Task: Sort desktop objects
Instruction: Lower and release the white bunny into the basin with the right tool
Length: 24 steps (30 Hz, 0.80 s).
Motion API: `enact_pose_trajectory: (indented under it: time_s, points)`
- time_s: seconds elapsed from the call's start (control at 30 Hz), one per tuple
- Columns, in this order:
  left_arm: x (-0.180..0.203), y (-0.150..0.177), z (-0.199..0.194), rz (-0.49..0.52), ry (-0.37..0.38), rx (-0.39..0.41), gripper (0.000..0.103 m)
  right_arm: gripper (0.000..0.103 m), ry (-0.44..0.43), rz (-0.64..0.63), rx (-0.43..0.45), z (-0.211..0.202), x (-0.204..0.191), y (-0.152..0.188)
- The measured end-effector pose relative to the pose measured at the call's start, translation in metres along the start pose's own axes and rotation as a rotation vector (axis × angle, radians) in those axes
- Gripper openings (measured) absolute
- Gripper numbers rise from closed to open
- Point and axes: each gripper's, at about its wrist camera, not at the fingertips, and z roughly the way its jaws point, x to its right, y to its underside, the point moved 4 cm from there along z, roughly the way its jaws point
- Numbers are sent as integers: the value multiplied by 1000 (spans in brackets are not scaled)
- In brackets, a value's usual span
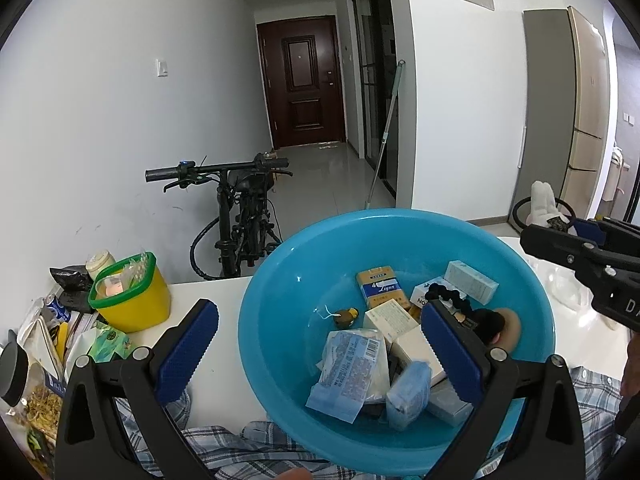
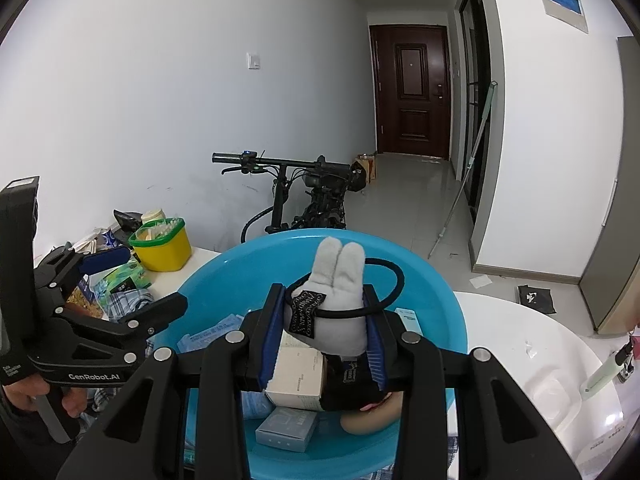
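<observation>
In the left view we see our left gripper (image 1: 320,344) with its fingers spread wide and nothing between them. One finger hangs outside the blue bowl (image 1: 280,280) and one inside. In the bowl we read "Liqun" on a yellow box (image 1: 382,286). We count about five more small boxes, two blue packets (image 1: 348,376) and one little duck toy (image 1: 346,317). One yellow bin (image 1: 132,300) stands left on the white table (image 1: 212,292). A bike (image 1: 240,216) leans behind it.

In the right view our right gripper (image 2: 326,320) pinches one grey plush hair tie (image 2: 340,300) above the bowl (image 2: 440,308). It blocks much of the bowl. The left gripper's (image 2: 132,280) side reads "GenRobot.AI".
</observation>
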Motion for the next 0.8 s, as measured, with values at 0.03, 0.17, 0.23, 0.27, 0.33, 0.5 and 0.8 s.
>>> enact_pose_trajectory:
  time_s: [0.03, 0.17, 0.23, 0.27, 0.33, 0.5, 0.8]
  points:
    - [-1, 0, 0, -3, 1, 0, 103, 36, 2, -2, -1, 0, 0, 0]
    - [-2, -1, -3, -12, 6, 3, 103, 36, 2, -7, -1, 0, -1, 0]
    - [-2, -1, -3, -14, 8, 2, 103, 36, 2, -8, -1, 0, -2, 1]
    - [-2, -1, -4, -14, 6, 3, 103, 36, 3, -8, -1, 0, -1, 1]
    - [-2, -1, -4, -13, 6, 1, 103, 36, 2, -7, -2, 0, -2, 0]
    - [0, -1, -3, -7, 4, -2, 103, 36, 1, -11, -3, 1, -3, 1]
    - [-1, 0, -4, -2, -5, 0, 103, 38, 3, -16, -9, 1, -6, 2]
